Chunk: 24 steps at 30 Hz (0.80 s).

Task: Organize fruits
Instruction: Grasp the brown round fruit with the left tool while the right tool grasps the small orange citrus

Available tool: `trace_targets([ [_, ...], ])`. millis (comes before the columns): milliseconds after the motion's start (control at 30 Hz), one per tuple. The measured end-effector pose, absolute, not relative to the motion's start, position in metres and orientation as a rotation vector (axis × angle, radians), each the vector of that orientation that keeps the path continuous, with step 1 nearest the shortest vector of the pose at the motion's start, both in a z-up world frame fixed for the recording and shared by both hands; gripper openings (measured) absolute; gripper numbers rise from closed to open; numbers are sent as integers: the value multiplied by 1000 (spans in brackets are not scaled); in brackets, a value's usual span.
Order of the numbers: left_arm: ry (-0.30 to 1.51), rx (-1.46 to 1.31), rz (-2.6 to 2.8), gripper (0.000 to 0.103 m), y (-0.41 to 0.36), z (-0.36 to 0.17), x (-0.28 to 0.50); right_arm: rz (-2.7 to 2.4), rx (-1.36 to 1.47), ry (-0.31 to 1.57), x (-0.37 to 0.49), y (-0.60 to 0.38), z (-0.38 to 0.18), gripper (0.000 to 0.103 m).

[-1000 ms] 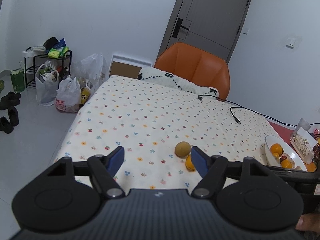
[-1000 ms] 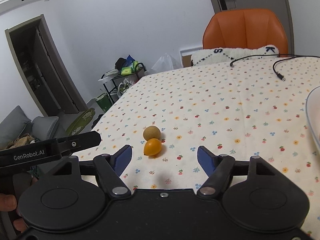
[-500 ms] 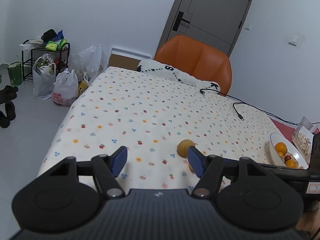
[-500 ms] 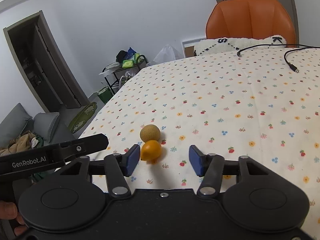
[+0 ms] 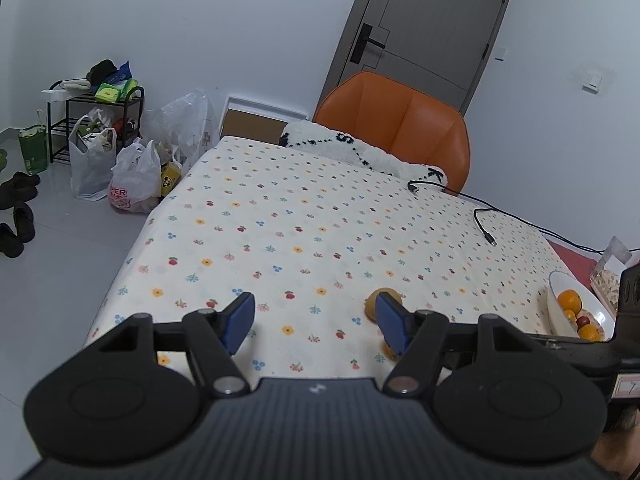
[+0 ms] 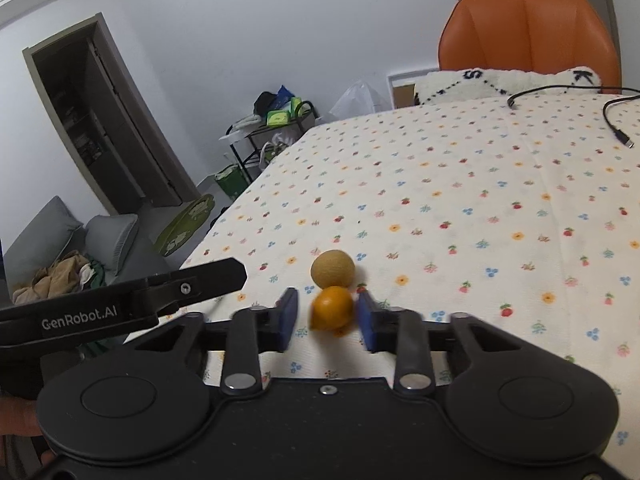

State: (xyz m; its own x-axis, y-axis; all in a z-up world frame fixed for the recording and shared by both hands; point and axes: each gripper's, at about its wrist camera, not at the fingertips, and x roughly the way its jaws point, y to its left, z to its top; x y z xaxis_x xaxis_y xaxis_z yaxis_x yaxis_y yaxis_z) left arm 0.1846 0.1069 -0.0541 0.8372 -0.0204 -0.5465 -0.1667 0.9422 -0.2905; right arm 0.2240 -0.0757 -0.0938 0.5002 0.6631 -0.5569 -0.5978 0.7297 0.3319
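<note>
1. I count two loose fruits on the flowered tablecloth [image 6: 480, 184]: one orange fruit [image 6: 332, 307] and one brownish-yellow round fruit [image 6: 333, 269]. They touch each other, the brownish one just behind the orange one.
2. My right gripper [image 6: 328, 318] has its jaws around the orange fruit. The right blue pad is at the fruit's edge, but a narrow gap shows on the left side, so the fingers are not clenched yet (the fruit looks blurred, so I cannot tell the contact exactly).
3. My left gripper [image 5: 316, 322] hangs over the near part of the table with its fingers spread wide and nothing between them.
4. In the left wrist view the right finger of the left gripper covers part of both loose fruits.
5. One white bowl [image 5: 558, 308] stands at the right edge of the table. I can count at least three oranges [image 5: 569, 300] and one red fruit [image 5: 583, 321] in it; the right gripper body hides the rest.
6. One black cable [image 5: 484, 226] lies on the far part of the table, well apart from the fruits.
7. One orange chair [image 5: 404, 120] stands behind the table, with one white fluffy cushion [image 5: 360, 152] on it.
8. On the floor at the left are one small black shelf [image 5: 80, 120] and several plastic bags [image 5: 134, 178].
</note>
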Motion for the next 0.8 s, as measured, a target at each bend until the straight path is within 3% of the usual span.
trace_targets([
  [733, 622, -249, 9, 51, 61, -61, 227, 660, 141, 683, 229, -136, -89, 22],
  [800, 629, -234, 11, 46, 58, -63, 231, 651, 150, 681, 229, -142, -89, 22],
])
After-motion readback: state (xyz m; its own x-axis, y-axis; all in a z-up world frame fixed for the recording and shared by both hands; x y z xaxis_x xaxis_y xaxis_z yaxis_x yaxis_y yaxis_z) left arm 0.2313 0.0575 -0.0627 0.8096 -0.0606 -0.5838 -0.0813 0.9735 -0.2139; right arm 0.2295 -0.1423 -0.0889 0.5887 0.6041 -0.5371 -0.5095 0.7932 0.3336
